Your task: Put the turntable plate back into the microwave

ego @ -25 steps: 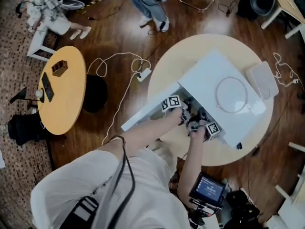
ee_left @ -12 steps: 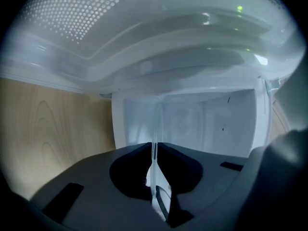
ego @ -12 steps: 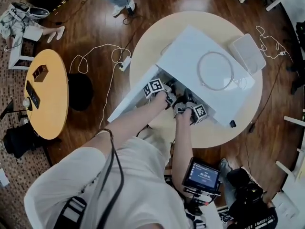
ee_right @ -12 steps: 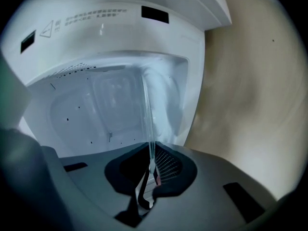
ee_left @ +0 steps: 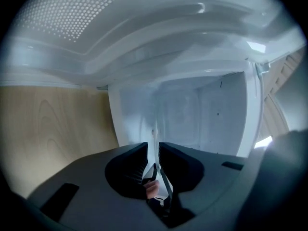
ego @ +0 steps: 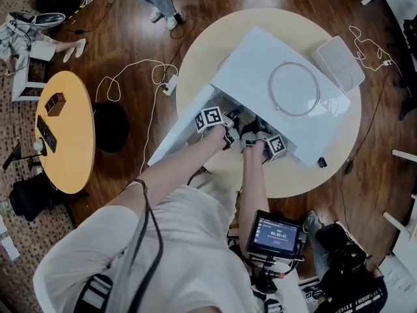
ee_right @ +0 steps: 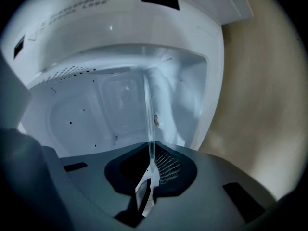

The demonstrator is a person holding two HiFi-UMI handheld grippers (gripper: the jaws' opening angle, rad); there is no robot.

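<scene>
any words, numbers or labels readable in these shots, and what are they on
Nothing reads clearly enough to quote.
small screen: a row of digits, too small to read.
microwave casing, right gripper view: one faint printed line, upside down and too blurred to read.
marker cubes: black-and-white square patterns, no words.

Round table [ego: 291, 182], microwave [ego: 255, 70], white box [ego: 337, 62]

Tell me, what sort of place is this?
Probably not a kitchen; more likely a lab or recording studio. The microwave sits on a round table, white cables trail over the wooden floor, and a small screen stands beside the table.
</scene>
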